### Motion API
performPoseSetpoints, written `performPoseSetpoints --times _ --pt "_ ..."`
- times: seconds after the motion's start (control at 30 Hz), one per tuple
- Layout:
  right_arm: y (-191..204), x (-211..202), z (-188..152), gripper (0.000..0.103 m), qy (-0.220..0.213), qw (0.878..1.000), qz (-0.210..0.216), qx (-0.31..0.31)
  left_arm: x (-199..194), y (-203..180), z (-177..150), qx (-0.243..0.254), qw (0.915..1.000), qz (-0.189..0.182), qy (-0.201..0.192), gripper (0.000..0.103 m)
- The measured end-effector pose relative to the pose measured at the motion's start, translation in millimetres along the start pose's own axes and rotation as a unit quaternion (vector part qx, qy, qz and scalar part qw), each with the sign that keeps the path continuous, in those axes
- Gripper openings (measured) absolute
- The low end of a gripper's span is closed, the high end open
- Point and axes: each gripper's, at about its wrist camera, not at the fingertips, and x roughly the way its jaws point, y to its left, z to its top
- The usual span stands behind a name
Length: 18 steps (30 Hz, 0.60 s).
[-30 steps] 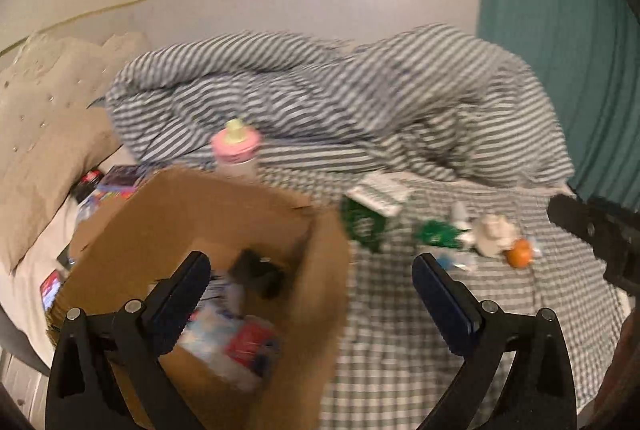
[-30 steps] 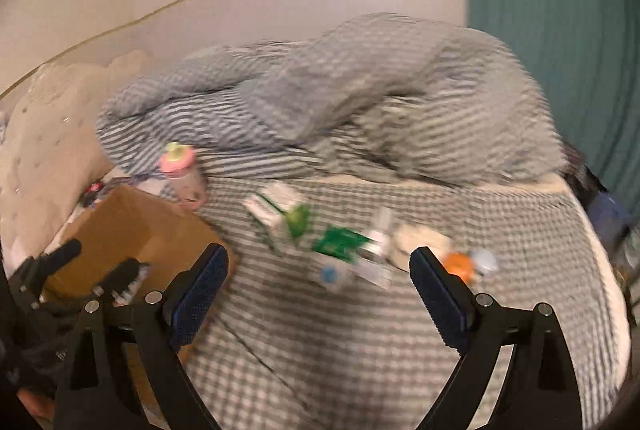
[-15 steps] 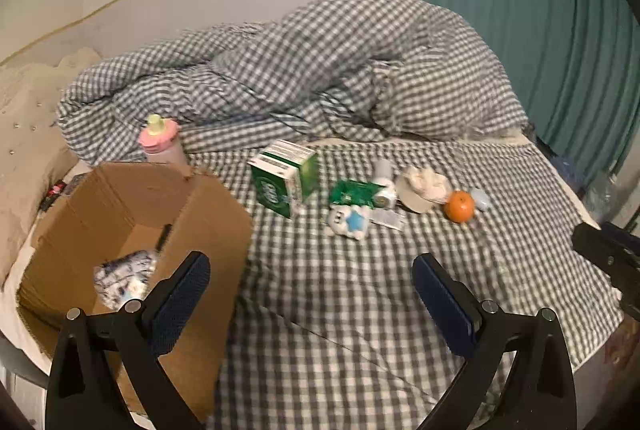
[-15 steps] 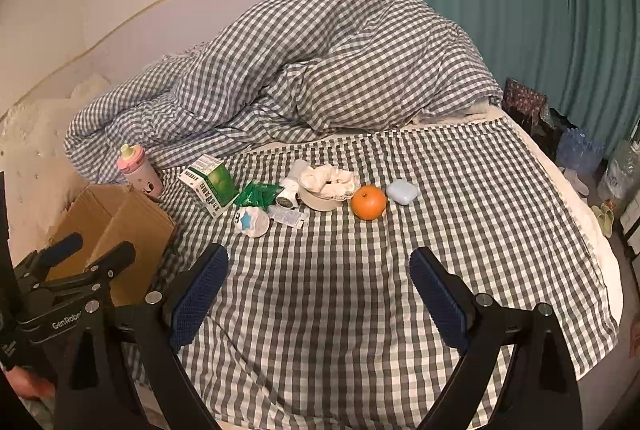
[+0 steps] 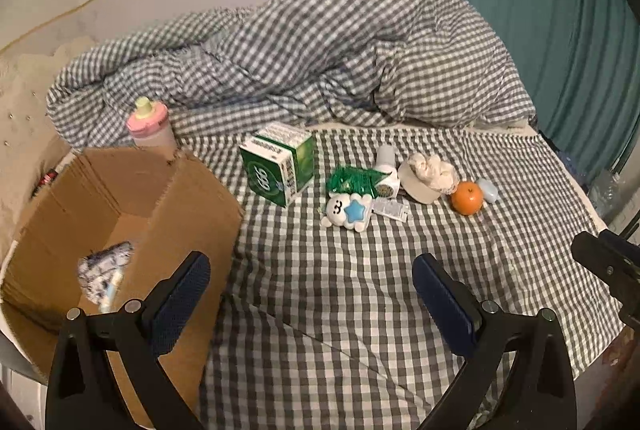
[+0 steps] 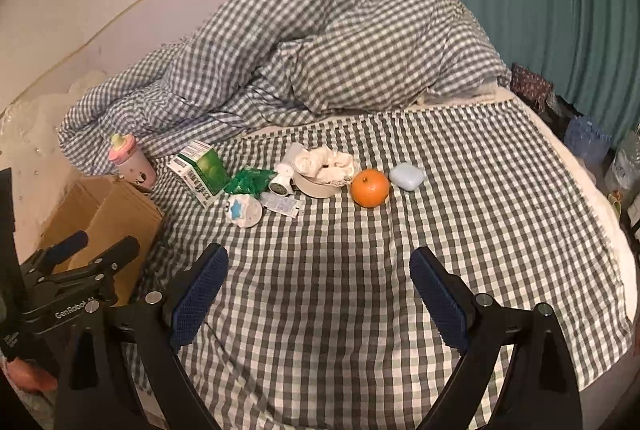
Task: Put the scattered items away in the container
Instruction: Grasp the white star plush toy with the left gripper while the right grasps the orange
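Barely begun: one patterned packet (image 5: pixel 105 262) lies in the cardboard box (image 5: pixel 192 190) at the bed's left; green carton (image 5: pixel 278 163), orange (image 6: pixel 370 188) and neighbours wait mid-bed, both hand-held grippers (image 5: pixel 312 294) (image 6: pixel 318 290) spread apart and empty

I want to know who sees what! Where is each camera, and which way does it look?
Left wrist: sits on the left hand-held gripper, looking across the bed at the cardboard box; its own two open fingers show.
Right wrist: sits on the right hand-held gripper, facing the orange; its open fingers show.
Shared: both see the orange, the green carton and each other's gripper.
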Motion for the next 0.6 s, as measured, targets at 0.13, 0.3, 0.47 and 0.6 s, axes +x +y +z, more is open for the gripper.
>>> performPoseSetpoints --times 0.13,0.3,0.47,0.6 --pt "-12.1 30.6 5.8 0.092 0.02 1.0 -0.002 0.004 30.2 -9.0 2.1 -0.003 0.9997 -0.021 0.01 0.103" --pt "-28.4 72.7 17.9 0.092 0.042 0.999 -0.008 0.013 85.8 -22.4 9.1 0.006 0.9982 -0.046 0.038 0.103" --pt "-39.1 103.9 24.8 0.092 0.057 0.998 -0.013 0.015 138.3 -29.9 12.6 0.01 0.997 -0.04 0.065 0.103" --pt "-47.8 127.3 23.5 0.092 0.073 0.997 -0.016 0.02 174.2 -35.9 14.5 0.019 0.9978 -0.013 0.061 0.103"
